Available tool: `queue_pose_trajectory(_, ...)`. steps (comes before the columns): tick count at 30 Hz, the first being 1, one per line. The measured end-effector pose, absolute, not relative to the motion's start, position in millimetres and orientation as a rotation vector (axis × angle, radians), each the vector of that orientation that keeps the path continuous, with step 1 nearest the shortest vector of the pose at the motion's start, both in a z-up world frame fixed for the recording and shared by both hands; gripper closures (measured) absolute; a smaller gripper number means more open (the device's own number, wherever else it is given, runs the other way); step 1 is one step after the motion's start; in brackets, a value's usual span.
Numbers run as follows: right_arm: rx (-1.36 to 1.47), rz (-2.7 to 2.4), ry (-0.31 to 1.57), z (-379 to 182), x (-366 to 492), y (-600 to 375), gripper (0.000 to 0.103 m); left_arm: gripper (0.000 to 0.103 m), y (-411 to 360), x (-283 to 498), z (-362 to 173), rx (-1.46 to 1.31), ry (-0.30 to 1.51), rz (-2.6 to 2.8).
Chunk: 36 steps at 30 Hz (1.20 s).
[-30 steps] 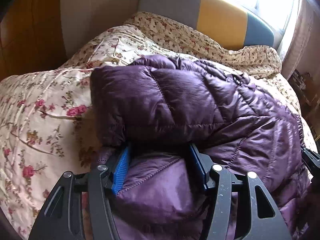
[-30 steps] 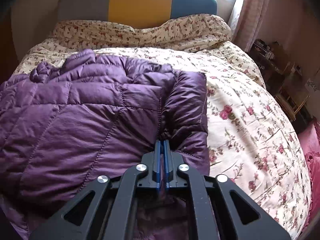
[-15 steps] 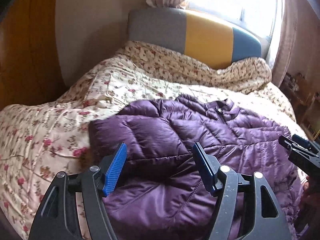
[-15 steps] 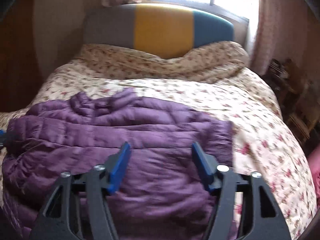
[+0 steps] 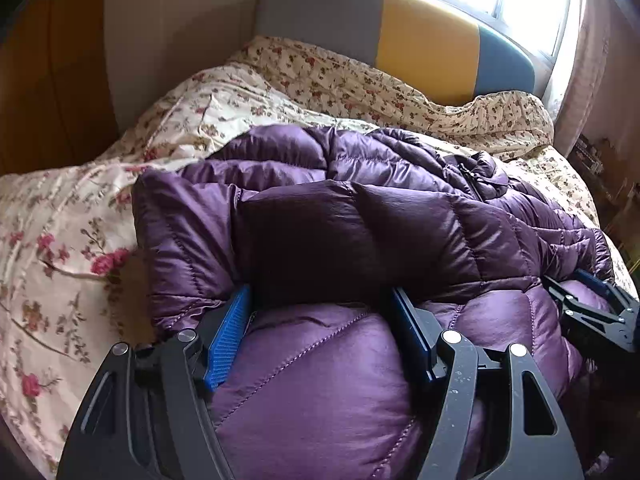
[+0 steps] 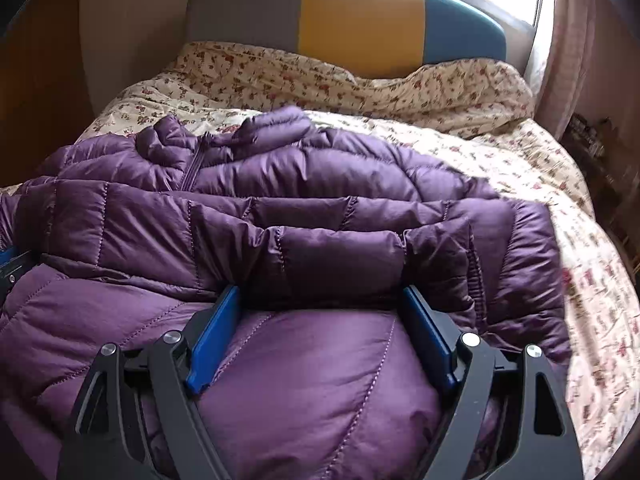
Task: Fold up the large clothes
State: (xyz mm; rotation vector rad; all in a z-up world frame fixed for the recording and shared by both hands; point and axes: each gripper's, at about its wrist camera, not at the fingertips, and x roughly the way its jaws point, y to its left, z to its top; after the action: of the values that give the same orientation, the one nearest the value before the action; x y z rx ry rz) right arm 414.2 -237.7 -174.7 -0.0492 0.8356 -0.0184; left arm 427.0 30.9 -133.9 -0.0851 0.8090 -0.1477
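Observation:
A purple quilted down jacket (image 5: 360, 232) lies across the floral bed, its lower part folded up over the body; it also shows in the right wrist view (image 6: 280, 200), zip and collar at the far side. My left gripper (image 5: 320, 300) is open, its blue pads pushed in under the folded edge near the jacket's left end, with padded fabric bulging between them. My right gripper (image 6: 320, 300) is open in the same way near the jacket's right end. The right gripper also shows at the right edge of the left wrist view (image 5: 592, 308).
The floral quilt (image 5: 72, 240) covers the bed on both sides of the jacket. A grey, yellow and blue headboard (image 6: 344, 12) stands at the far end under a bright window. A wooden wardrobe (image 5: 48, 80) is at the left, cluttered shelves (image 6: 592, 140) at the right.
One second ago the right gripper was shut on the jacket edge; it opened. Both grippers lifted back half a second ago, then came down again with their pads under the folded edge.

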Motion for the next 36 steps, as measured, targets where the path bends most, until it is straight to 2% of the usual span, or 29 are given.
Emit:
queue_pose_trajectory(8, -0.058, -0.024, 0.831, -174.5, 413.1, -236.7, 0.022, 0.034, 26.7, 430.0, -137.2, -0.066, 0.811, -0.134)
queue_pose_trajectory(11, -0.058, -0.025, 0.838, -170.5, 413.6, -237.9, 0.020, 0.031, 25.9, 429.6, -133.1, -0.061, 0.812, -0.133)
queue_pose_trajectory(15, -0.063, -0.004, 0.853, -149.2, 408.3, -241.6, 0.003, 0.016, 26.3, 408.6, -111.8, -0.043, 0.797, -0.113)
queue_pose_trajectory(20, -0.025, 0.036, 0.839, -119.8, 372.9, -254.9, 0.002, 0.016, 36.2, 356.3, -83.3, -0.051, 0.735, -0.127)
queue_pose_trajectory(26, -0.051, 0.062, 0.908, -121.6, 315.7, -272.1, 0.002, 0.014, 45.6, 284.2, -62.1, -0.022, 0.665, -0.151)
queue_pose_trajectory(36, -0.049, -0.012, 0.983, -144.2, 232.9, -311.1, 0.002, 0.014, 66.0, 207.7, -79.7, -0.036, 0.697, -0.138)
